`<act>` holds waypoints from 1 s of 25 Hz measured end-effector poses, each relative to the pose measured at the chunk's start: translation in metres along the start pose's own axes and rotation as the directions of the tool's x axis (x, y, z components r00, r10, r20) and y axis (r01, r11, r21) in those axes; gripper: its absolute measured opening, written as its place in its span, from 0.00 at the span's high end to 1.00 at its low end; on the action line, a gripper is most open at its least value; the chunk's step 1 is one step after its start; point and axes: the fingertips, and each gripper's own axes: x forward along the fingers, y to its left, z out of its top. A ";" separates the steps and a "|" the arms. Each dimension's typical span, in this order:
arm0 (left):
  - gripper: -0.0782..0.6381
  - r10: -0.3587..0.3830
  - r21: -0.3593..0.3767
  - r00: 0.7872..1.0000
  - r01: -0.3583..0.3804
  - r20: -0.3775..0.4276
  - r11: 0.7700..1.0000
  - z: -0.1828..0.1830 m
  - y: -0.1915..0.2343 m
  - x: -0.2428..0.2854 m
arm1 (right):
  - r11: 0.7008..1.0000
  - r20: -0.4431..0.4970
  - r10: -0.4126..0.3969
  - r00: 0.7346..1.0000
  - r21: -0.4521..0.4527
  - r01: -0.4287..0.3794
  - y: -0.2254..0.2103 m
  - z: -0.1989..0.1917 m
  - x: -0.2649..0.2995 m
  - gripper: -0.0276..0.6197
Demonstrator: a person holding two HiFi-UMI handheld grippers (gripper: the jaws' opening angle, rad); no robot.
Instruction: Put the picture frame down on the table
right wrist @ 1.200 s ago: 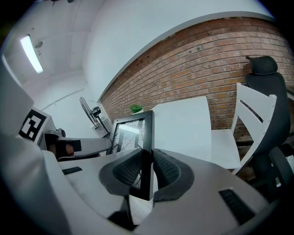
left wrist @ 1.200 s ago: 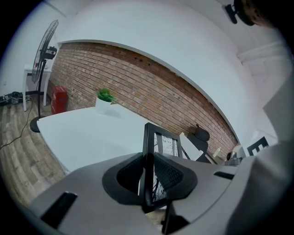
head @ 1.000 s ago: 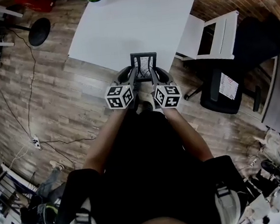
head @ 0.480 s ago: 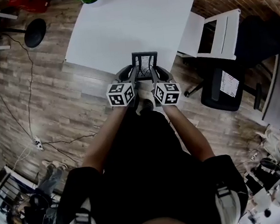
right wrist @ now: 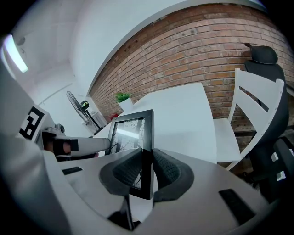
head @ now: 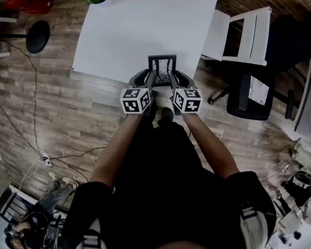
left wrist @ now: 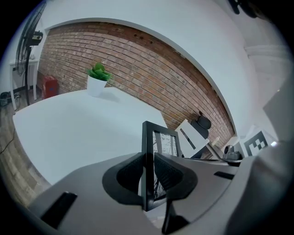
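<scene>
Frame's [head: 162,66] lower edge is hidden between the tongs; black rim, upright, pale print; left tongs [left wrist: 149,172] and right tongs [right wrist: 146,170] clamp its sides over the desk [head: 150,22]

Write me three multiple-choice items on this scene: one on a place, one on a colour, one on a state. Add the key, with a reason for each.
1. Where does the potted plant stand?
A) on a shelf
B) on a windowsill
C) at the far end of the table

2. What colour is the border of the picture frame?
A) black
B) white
C) red

3. How is the picture frame held?
A) by nothing, it lies flat
B) by the left gripper and the right gripper, one on each side edge
C) by one gripper only

Key:
1 C, the pot sits on the white top near the brick wall.
2 A, the border shows black in every view.
3 B, each gripper view shows jaws closed on a frame edge.
</scene>
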 end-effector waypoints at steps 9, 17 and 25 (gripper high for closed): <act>0.78 0.005 -0.005 0.999 -0.005 -0.037 1.000 -0.006 0.012 0.015 | 1.000 -0.027 -0.012 1.000 -0.014 0.011 -0.006 -0.002 0.017 0.85; 0.78 0.009 -0.026 0.998 -0.010 -0.063 1.000 -0.011 0.023 0.025 | 1.000 -0.045 -0.025 0.999 0.010 0.025 -0.011 -0.007 0.031 0.85; 0.78 0.020 -0.037 0.996 -0.023 -0.082 0.999 -0.017 0.033 0.034 | 0.999 -0.059 -0.030 0.998 0.025 0.031 -0.012 -0.009 0.043 0.85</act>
